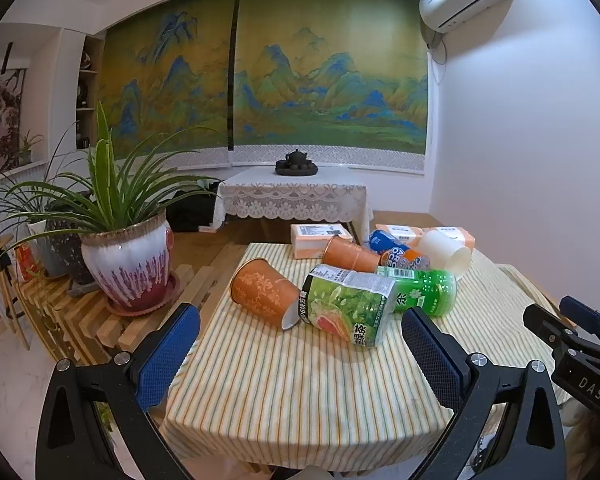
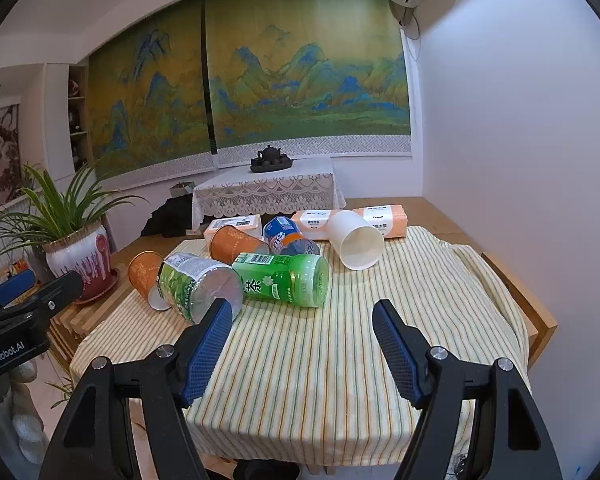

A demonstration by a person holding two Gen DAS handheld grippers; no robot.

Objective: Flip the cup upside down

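Three cups lie on their sides on the striped tablecloth (image 1: 300,392). A near orange cup (image 1: 264,290) (image 2: 145,274) lies at the left. A second orange cup (image 1: 350,255) (image 2: 234,244) lies farther back. A white cup (image 1: 446,251) (image 2: 358,240) lies at the back right, its mouth facing the near right. My left gripper (image 1: 300,344) is open and empty above the near part of the table. My right gripper (image 2: 302,334) is open and empty, also short of the objects; part of it shows in the left wrist view (image 1: 572,344).
Among the cups lie a clear bottle with a green label (image 1: 346,304) (image 2: 198,280), a green bottle (image 1: 424,286) (image 2: 286,280) and a blue-orange bottle (image 1: 396,250) (image 2: 290,236). Orange tissue packs (image 2: 340,220) lie at the back. A potted plant (image 1: 128,264) stands left of the table.
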